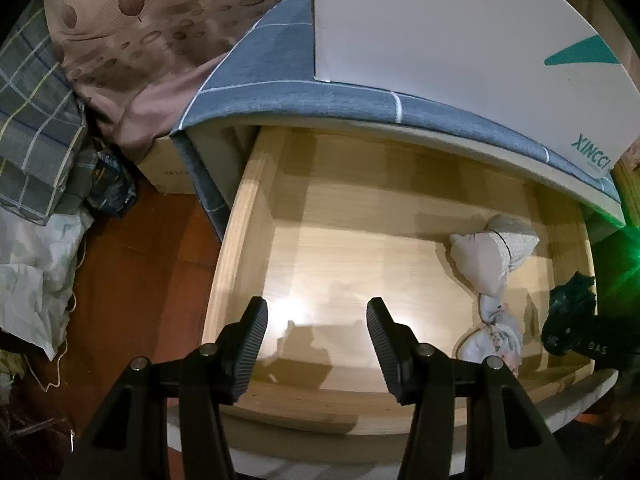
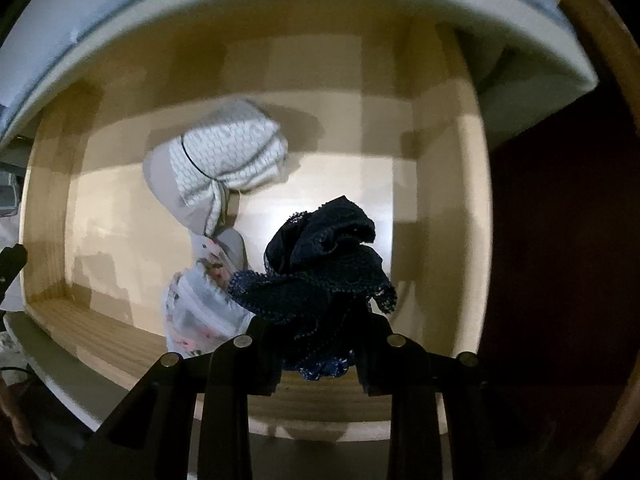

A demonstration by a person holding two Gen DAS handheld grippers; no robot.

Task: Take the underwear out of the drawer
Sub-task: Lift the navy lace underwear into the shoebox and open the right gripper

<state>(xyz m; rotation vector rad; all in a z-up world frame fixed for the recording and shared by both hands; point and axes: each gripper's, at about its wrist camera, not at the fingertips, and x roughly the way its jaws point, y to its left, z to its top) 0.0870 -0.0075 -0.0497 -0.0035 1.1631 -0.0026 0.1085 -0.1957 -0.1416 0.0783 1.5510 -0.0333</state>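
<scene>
Left gripper hung over the open drawer, jaws apart, nothing between them; bare drawer floor below. At two o'clock from it lay a pale bundle, with a floral piece nearer, at three o'clock. Right gripper pointed down, clamped on dark lace underwear, which bunched clear above the drawer floor; the pale bundle sat at eleven o'clock from it. Step in hand, seemingly: lifting out. Next move likely calls for carrying the dark piece over the drawer's front edge without snagging the floral piece beside it.
</scene>
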